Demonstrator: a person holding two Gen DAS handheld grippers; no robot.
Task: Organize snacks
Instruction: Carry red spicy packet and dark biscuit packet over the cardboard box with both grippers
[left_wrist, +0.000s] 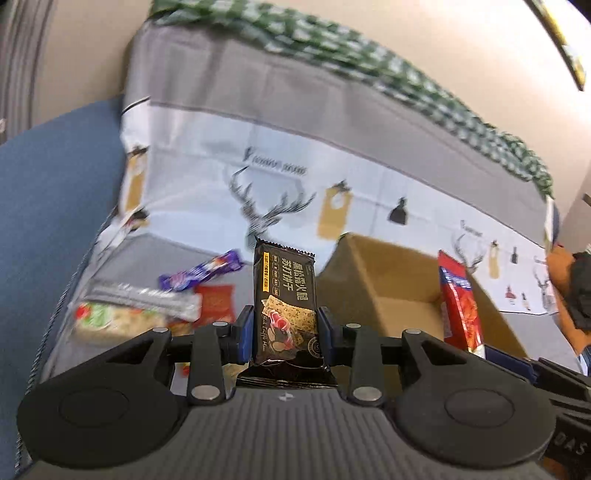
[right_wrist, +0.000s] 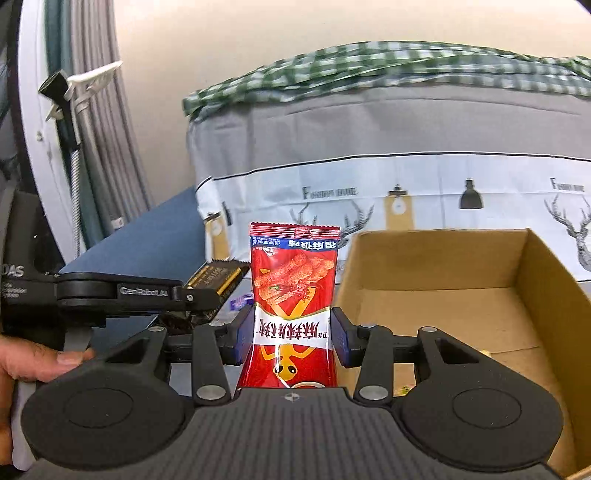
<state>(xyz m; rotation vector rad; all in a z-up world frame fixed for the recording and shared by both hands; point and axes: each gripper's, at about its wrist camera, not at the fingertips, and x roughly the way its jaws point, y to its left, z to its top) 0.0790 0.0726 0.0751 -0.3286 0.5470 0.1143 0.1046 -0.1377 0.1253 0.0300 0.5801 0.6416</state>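
Note:
My left gripper (left_wrist: 284, 334) is shut on a black cracker packet (left_wrist: 285, 295), held upright above the grey bed surface. The right gripper (right_wrist: 291, 334) is shut on a red spicy-snack packet (right_wrist: 293, 291), also upright; that packet shows at the right of the left wrist view (left_wrist: 460, 299). An open cardboard box (right_wrist: 443, 295) sits just right of the red packet, seen too in the left view (left_wrist: 391, 280). The left gripper with its black packet (right_wrist: 218, 278) shows at the left of the right wrist view. Loose snacks lie on the bed: a purple bar (left_wrist: 201, 273), a small red packet (left_wrist: 216, 302), a green-and-white packet (left_wrist: 110, 321).
A grey and white deer-print bed cover (left_wrist: 288, 184) rises behind, with a green checked cloth (right_wrist: 369, 70) on top. A blue cushion (left_wrist: 48, 206) lies to the left. A person's hand (right_wrist: 26, 358) holds the left gripper. Grey curtains (right_wrist: 99, 129) hang at far left.

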